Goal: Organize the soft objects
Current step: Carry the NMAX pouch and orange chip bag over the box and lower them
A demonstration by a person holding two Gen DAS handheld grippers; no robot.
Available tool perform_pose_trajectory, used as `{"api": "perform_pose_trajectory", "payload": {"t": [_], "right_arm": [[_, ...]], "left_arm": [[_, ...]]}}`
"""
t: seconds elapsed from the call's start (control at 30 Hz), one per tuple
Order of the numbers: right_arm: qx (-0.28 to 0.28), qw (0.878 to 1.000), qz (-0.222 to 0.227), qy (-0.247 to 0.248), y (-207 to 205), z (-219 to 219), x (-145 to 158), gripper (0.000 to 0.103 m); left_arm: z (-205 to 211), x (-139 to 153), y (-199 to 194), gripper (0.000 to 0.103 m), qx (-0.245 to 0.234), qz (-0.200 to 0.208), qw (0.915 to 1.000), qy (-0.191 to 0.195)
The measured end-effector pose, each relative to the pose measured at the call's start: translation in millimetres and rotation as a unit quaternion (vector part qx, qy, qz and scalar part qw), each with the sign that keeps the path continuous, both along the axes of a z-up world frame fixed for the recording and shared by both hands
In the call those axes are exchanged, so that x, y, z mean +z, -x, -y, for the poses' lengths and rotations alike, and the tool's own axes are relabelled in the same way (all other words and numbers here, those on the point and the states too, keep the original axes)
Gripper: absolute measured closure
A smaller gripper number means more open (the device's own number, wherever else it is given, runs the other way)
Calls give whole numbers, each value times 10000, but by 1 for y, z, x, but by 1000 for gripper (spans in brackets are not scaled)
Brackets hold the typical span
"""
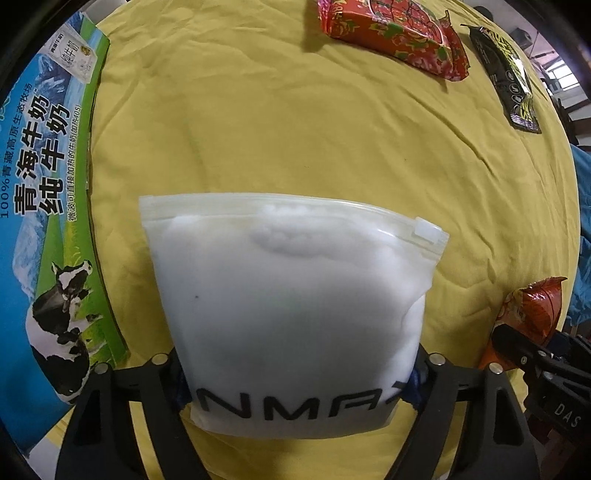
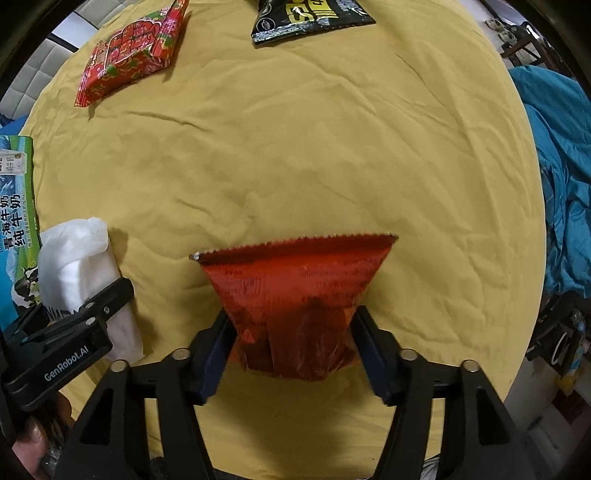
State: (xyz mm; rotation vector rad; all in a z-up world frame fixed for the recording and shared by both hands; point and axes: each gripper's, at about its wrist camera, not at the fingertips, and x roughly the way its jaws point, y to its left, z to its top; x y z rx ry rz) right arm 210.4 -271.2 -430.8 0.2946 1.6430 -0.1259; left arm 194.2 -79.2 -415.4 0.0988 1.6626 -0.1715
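Left gripper (image 1: 295,384) is pinching the white zip bag (image 1: 291,302) by its lower end, fingers pressed into both sides, bag held over the yellow cloth (image 1: 295,129) just beside the milk box (image 1: 44,192). Right gripper (image 2: 295,347) has the red snack bag (image 2: 299,306) between its fingers; the right-hand finger looks a hair off the foil, so the grip seems slack or letting go, and I can't tell if the pads are pressing.

Progress, judged from how things lie: early to mid. 2 soft items are in hand, w/ neither put away yet. 2 more lie untouched at the far edge of the cloth: a red flowered packet (image 2: 133,55) and a black packet (image 2: 310,18), well apart from both grippers. Milk box is prob the place to put things, but its inside isn't in view, so can't tell if anything's already stowed.

Left to do, as far as I can see: place the zip bag, place the red snack bag, then fetch the 2 far packets.
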Motion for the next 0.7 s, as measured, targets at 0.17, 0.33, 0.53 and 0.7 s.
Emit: {"api": "perform_pose_trajectory", "payload": {"t": [0.17, 0.33, 0.53, 0.7], "right_arm": [[-53, 10000, 30, 53, 10, -1, 2, 43], [-18, 9999, 98, 113, 15, -7, 1, 58], [-14, 9996, 212, 162, 16, -16, 11, 61], [34, 9990, 433, 112, 20, -20, 38, 62]], "left_arm": [[-4, 16, 3, 27, -7, 117, 9999, -19], [-4, 34, 9, 28, -73, 245, 9997, -33], [-1, 64, 9, 28, -84, 430, 9990, 59], [-3, 99, 15, 28, -173, 683, 9973, 202]]}}
